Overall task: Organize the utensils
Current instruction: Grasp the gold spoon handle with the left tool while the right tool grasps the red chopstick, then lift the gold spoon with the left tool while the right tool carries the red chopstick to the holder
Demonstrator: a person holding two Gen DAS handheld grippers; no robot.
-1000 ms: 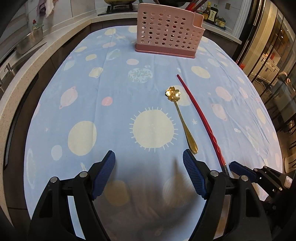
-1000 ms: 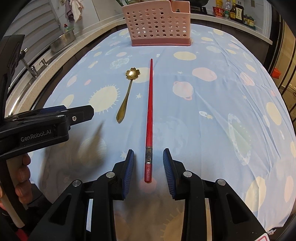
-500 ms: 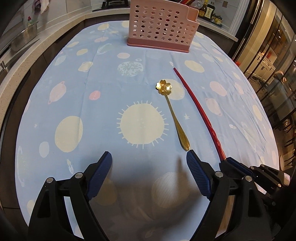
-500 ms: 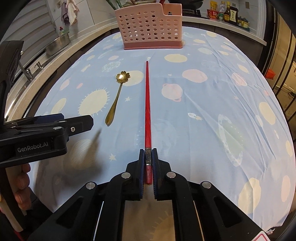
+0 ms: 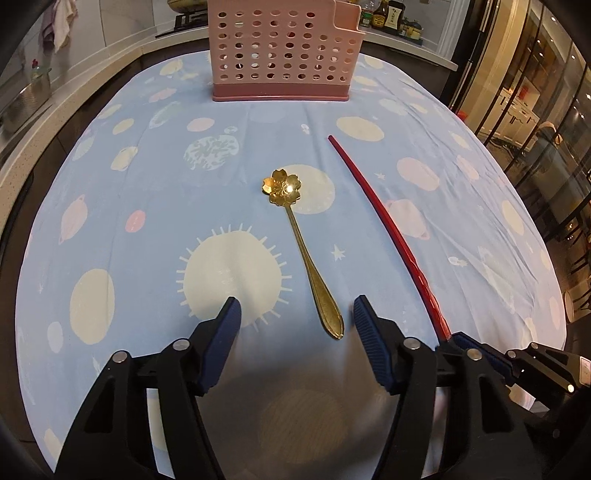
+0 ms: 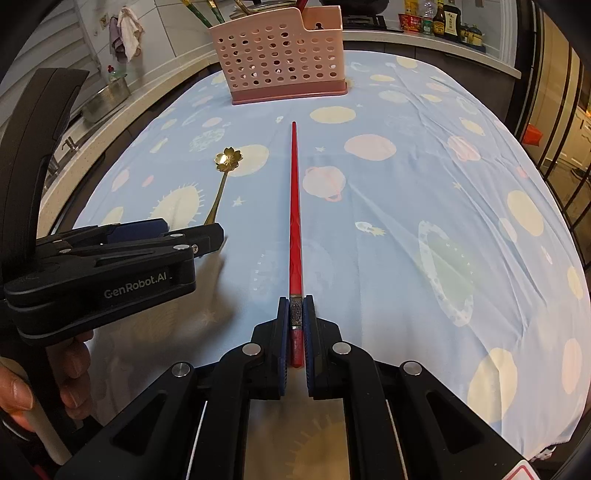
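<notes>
1. A kitchen is seen behind the table: a pale countertop (image 5: 85,107) curves along the left side, a steel pot (image 6: 107,98) stands on it, and sauce bottles (image 6: 439,18) are lined up on the far counter.
2. The table is covered by a light-blue tablecloth (image 5: 147,206) printed with planets, suns and stars.
3. A pink perforated utensil holder (image 5: 280,51) stands upright at the far end of the cloth.
4. A gold spoon (image 5: 303,243) with a flower-shaped bowl lies flat on the cloth, its bowl towards the holder and its handle tip between the fingers of the left gripper (image 5: 295,317).
5. The left gripper's jaws have just been closing, yet they are apart and the spoon is not pressed.
6. A long red chopstick (image 6: 294,206) lies just beside the spoon, on its right, with its thin end towards the holder.
7. The chopstick's thick end, banded in patterned metal, is clamped by the right gripper (image 6: 296,314).
</notes>
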